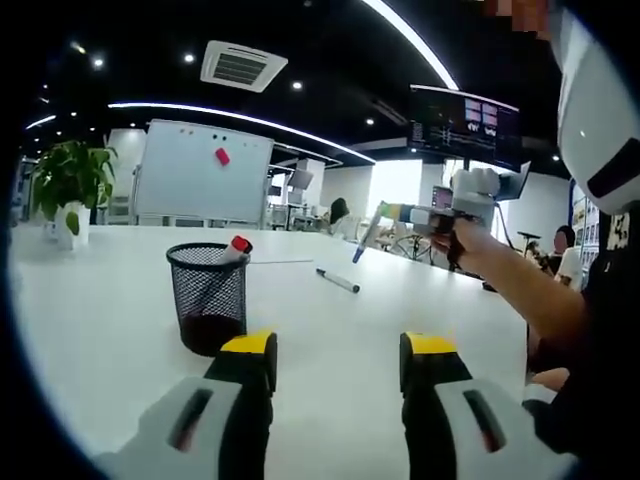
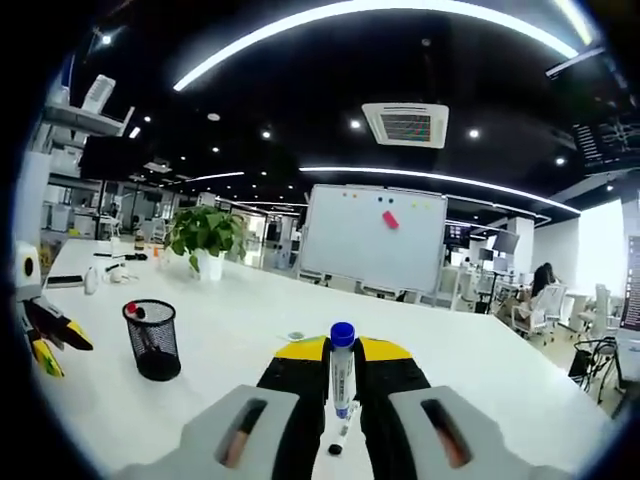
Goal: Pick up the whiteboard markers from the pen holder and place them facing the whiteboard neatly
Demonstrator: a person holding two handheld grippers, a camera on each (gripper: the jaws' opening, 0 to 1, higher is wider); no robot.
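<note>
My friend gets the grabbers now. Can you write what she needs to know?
Right tool: shut on a blue-capped marker, held up above the white table.
Left tool: open, holding nothing, low over the table beside the pen holder.
Done: one marker already lies on the table.
Left: a red-capped marker is in the mesh pen holder. Lay the blue one down neatly facing the whiteboard, then take out the red one.
</note>
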